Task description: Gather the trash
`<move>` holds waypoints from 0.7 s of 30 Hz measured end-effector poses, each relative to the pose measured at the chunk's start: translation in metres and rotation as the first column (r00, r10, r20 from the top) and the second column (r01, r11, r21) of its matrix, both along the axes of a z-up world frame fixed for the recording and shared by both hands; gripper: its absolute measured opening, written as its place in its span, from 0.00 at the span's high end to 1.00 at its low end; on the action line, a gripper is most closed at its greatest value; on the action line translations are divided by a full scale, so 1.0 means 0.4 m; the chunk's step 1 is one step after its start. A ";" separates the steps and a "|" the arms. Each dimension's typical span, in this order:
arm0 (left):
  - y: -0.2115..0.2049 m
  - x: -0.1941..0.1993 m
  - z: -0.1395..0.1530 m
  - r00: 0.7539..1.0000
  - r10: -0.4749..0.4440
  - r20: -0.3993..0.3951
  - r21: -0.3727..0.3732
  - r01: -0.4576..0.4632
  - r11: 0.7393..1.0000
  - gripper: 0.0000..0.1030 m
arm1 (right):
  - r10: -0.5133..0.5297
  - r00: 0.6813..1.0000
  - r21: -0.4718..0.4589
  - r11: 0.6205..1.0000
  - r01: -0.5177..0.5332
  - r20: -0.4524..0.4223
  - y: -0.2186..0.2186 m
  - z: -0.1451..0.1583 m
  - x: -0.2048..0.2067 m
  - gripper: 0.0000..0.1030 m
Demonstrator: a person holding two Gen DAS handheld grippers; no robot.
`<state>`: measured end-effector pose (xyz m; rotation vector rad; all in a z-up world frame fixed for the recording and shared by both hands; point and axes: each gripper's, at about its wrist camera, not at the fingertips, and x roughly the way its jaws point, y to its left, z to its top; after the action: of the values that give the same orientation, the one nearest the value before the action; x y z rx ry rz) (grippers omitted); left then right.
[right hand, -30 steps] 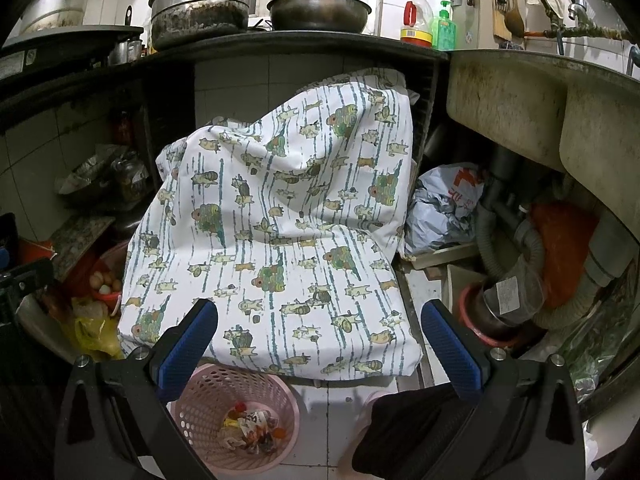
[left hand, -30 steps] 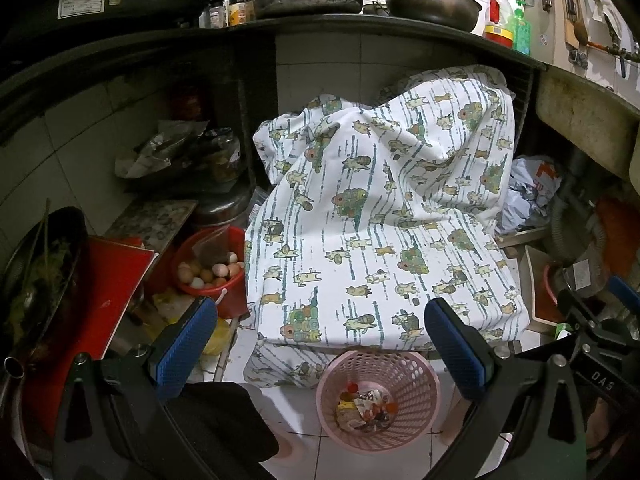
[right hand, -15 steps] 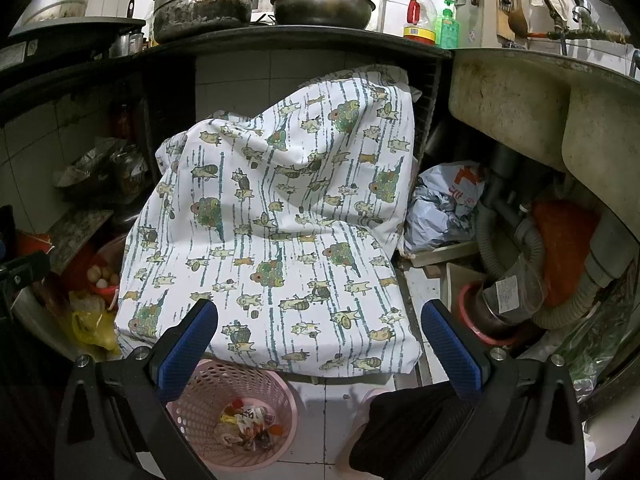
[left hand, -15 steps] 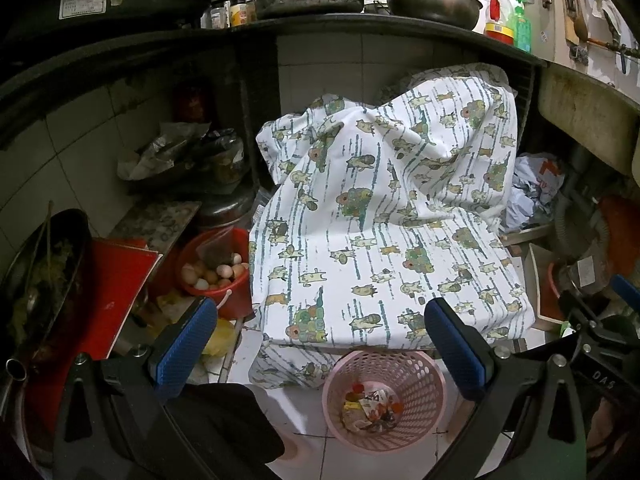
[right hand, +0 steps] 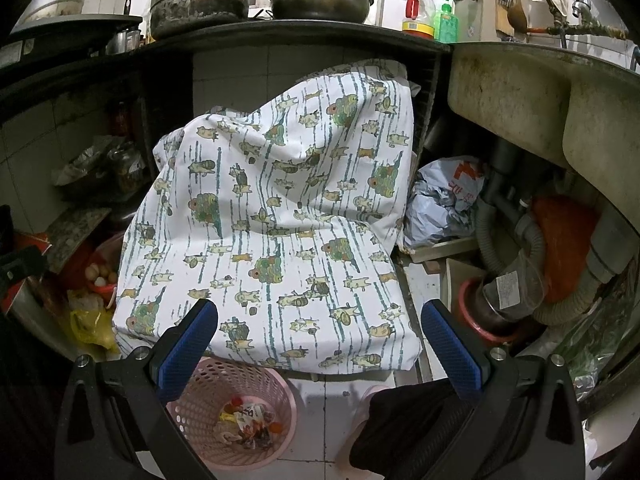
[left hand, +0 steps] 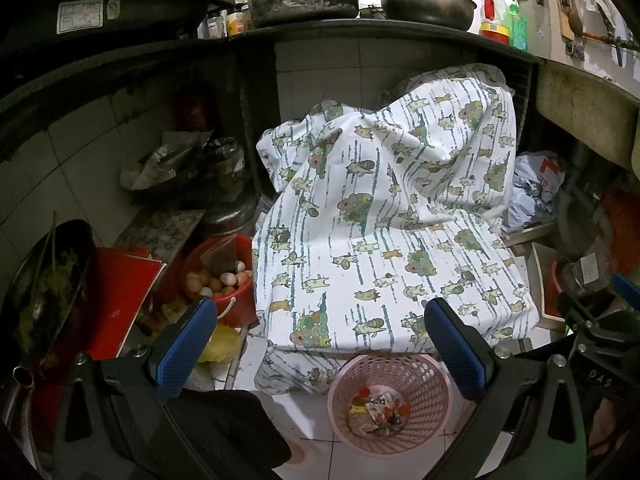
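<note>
a: where is the trash?
b: in the pink basket (left hand: 390, 402) on the floor tiles, just in front of the patterned cloth (left hand: 392, 220) draped under the bench (left hand: 360, 32).
a: step in hand?
b: approach, by my reading. nothing is gripped. next move likely calls for lowering onto the basket rim or the wrappers inside.
a: gripper pose?
b: left gripper (left hand: 320, 342) and right gripper (right hand: 320, 344) both spread wide, empty, angled down at the cloth above the basket.

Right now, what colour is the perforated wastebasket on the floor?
Pink; the wastebasket shows best in the left wrist view, with trash inside.
</note>
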<state>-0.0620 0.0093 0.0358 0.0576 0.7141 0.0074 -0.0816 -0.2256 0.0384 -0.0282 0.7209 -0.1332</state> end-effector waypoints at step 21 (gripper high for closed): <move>-0.012 0.033 -0.013 0.999 -0.038 -0.019 0.009 0.038 0.999 0.00 | 0.002 1.000 0.003 1.000 -0.002 -0.022 0.000 -0.025 -0.002 0.00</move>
<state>-0.0486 0.0044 0.0306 0.0800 0.7313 -0.0262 -0.0823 -0.2257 0.0282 -0.0273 0.7430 -0.1295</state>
